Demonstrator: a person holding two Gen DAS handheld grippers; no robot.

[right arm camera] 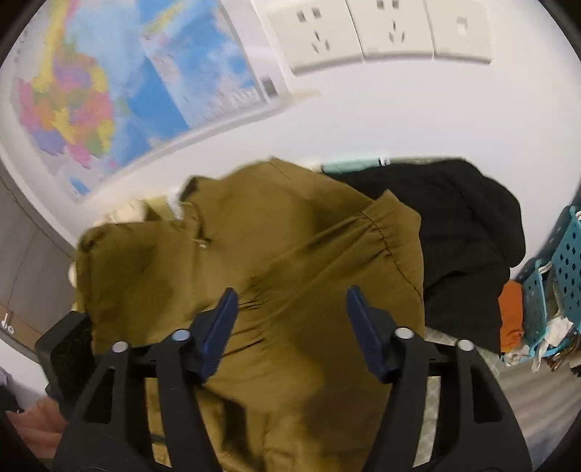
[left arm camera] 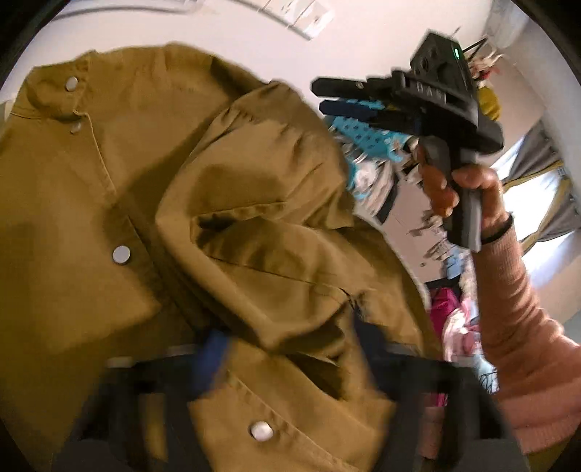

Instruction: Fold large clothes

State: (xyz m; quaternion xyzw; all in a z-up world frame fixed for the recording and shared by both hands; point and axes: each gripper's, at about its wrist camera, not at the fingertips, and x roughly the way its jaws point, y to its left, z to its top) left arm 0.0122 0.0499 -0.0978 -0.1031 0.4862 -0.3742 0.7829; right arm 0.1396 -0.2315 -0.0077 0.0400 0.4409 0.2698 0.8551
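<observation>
Left wrist view: an olive-brown shirt (left arm camera: 152, 203) with white snap buttons (left arm camera: 121, 254) fills the left and centre of the frame, its collar at upper left and a gathered sleeve folded across the middle. The left gripper (left arm camera: 287, 348) sits blurred at the bottom of the frame, with shirt fabric lying across and between its jaws; whether they pinch the cloth cannot be told through the blur. At upper right a hand (left arm camera: 468, 192) in a pink ribbed sleeve (left arm camera: 523, 326) grips the handle of the right gripper (left arm camera: 319, 98), which is raised above the shirt's edge with its dark fingers pointing toward the left of the frame. Behind it, a teal perforated basket (left arm camera: 366, 134) and mixed laundry show at the right.

Right wrist view: the right gripper (right arm camera: 290, 301) has its blue-padded jaws spread apart, nothing clamped between them, hovering over the same shirt (right arm camera: 254, 254), which is bunched on the white tabletop (right arm camera: 399, 119) across the centre of the frame. A black garment (right arm camera: 464, 232) lies just beside the shirt at centre right. A coloured map (right arm camera: 90, 101) occupies the upper left, wall sockets (right arm camera: 366, 29) the top, and teal baskets (right arm camera: 566, 261) with an orange cloth (right arm camera: 510, 319) the right edge.
</observation>
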